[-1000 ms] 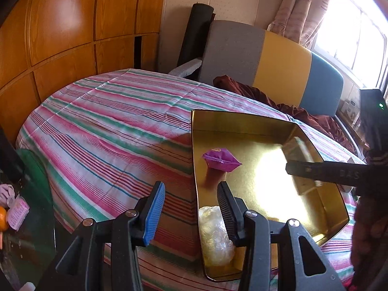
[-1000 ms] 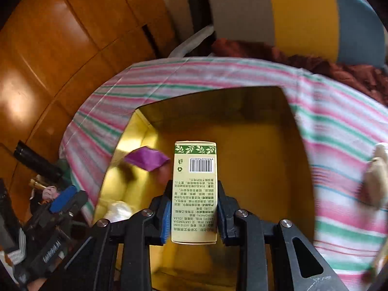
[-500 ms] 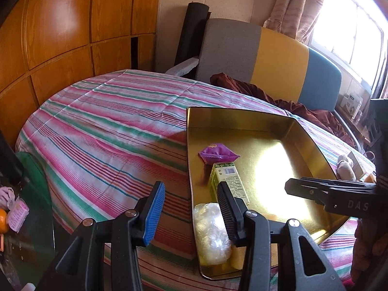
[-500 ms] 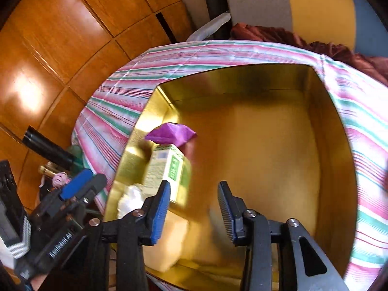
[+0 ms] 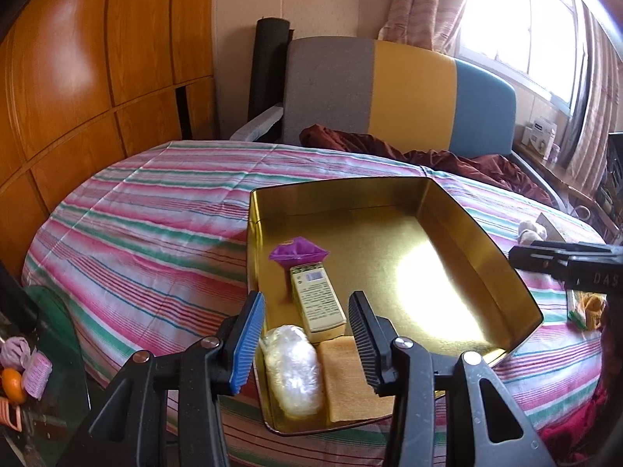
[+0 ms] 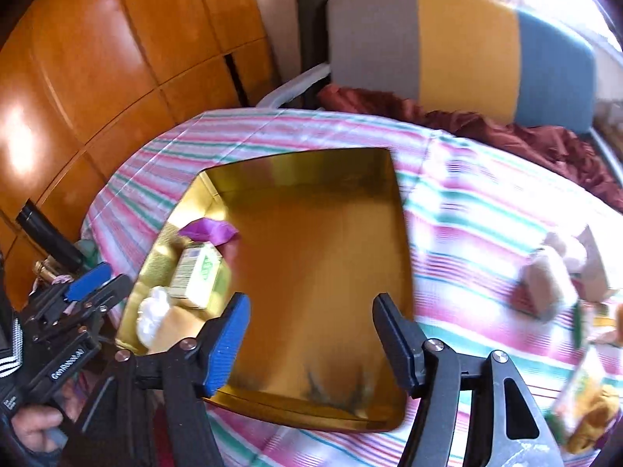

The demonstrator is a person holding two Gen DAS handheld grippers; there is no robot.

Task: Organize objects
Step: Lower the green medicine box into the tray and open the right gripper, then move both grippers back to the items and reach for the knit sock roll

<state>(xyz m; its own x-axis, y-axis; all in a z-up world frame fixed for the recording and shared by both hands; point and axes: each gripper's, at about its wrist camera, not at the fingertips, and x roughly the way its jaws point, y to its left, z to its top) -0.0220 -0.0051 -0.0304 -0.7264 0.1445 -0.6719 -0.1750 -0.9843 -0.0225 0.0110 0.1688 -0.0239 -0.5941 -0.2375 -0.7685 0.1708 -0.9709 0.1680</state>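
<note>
Fingers [image 5: 249,330] on both grippers are spread apart holding nothing, with the carton [image 5: 317,302] lying in the gold tray [image 5: 502,257] beside the purple packet [image 5: 298,252].

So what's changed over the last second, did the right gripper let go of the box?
Yes. The right gripper, which was shut on the box, has let it go and now stands open and empty over the gold tray. The box lies flat in the tray, between the purple packet and the clear bag. The left gripper stayed open; the tray, packet and bag kept their places.
</note>
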